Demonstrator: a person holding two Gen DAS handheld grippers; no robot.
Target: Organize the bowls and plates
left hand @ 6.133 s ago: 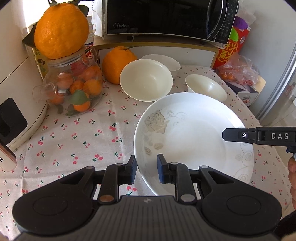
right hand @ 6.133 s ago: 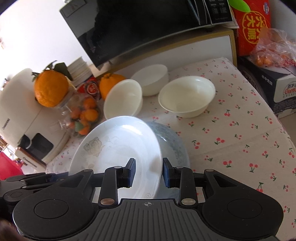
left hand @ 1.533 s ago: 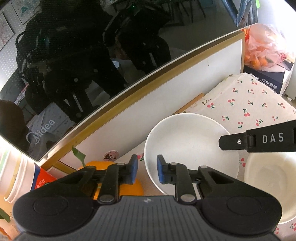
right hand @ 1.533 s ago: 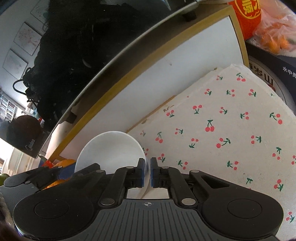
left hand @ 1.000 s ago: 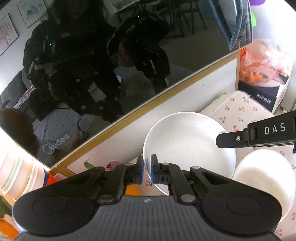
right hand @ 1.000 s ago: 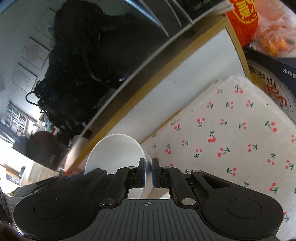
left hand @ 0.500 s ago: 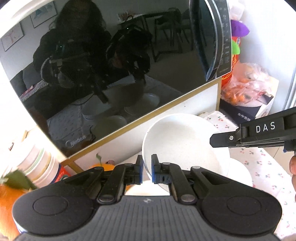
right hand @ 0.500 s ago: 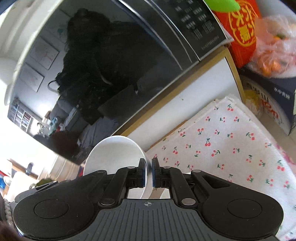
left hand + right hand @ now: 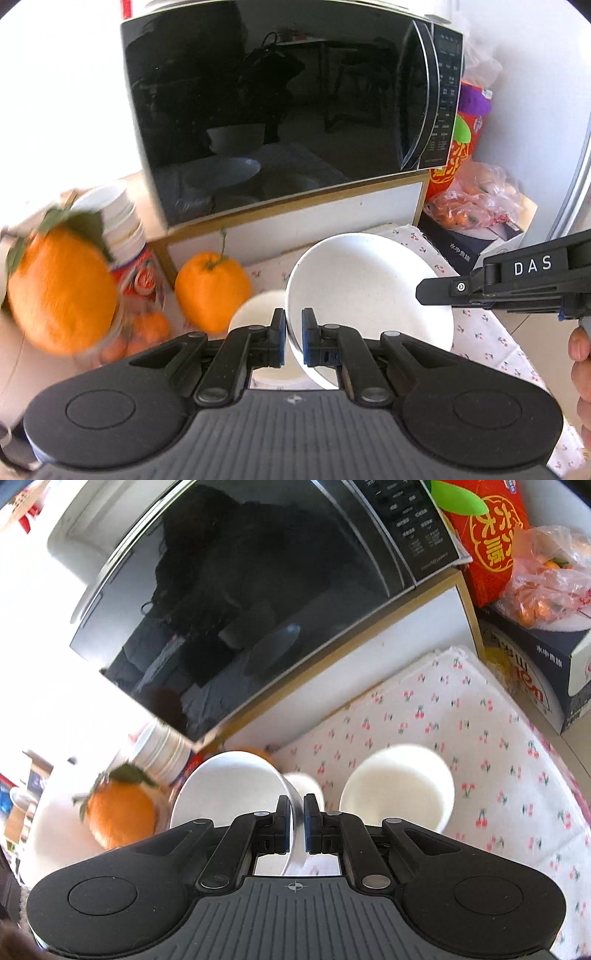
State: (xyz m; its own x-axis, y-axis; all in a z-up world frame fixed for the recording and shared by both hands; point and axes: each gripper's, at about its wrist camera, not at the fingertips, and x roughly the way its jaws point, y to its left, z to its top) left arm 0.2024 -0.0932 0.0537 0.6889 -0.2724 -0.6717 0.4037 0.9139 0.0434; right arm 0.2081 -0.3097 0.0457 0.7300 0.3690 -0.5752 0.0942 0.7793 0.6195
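Both the left claw (image 9: 293, 341) and the right claw (image 9: 297, 825) are clenched on opposite rims of one round white ceramic bowl (image 9: 369, 295), held above the cherry-print tabletop (image 9: 461, 738). Uneven pulling could slip it onto the smaller white bowl (image 9: 397, 786) below.

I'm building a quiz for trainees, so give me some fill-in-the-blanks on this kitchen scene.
1. The left gripper is ___ on the bowl rim.
2. The cloth is printed with red ___.
3. The microwave door is ___.
4. The letters on the right gripper read ___.
Missing words: shut; cherries; closed; DAS.
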